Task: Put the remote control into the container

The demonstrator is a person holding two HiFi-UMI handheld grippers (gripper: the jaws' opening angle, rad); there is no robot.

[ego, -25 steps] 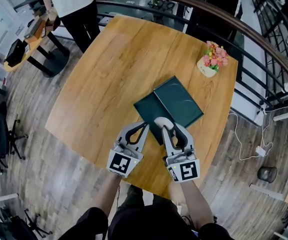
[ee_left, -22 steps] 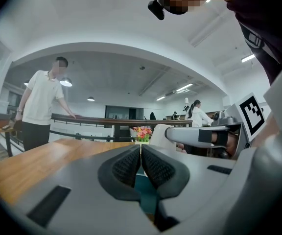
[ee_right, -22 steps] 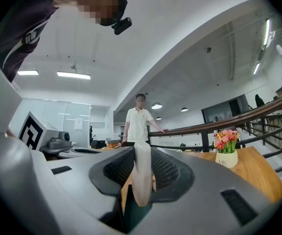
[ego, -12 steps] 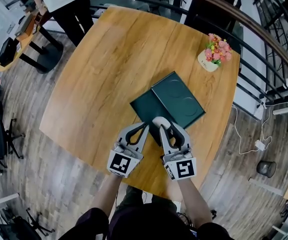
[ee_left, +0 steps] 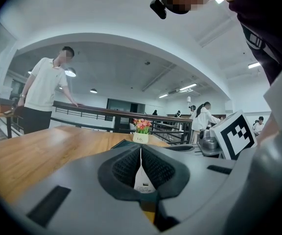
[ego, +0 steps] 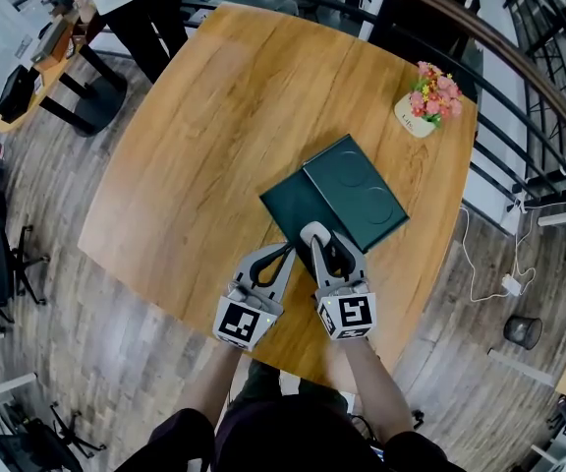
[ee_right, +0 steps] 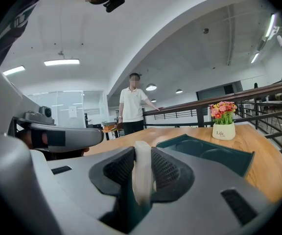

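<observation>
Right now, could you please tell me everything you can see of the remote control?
The remote control is a slim white bar, plastic by its look, with a rounded end. It stands on edge, clamped between the ribbed black pads of the right gripper, its tip poking past them. It is held over the near part of the dark green container. No buttons show.

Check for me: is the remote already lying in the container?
No, the remote is clamped between the jaws of the right tool, not lying in the green container.
</observation>
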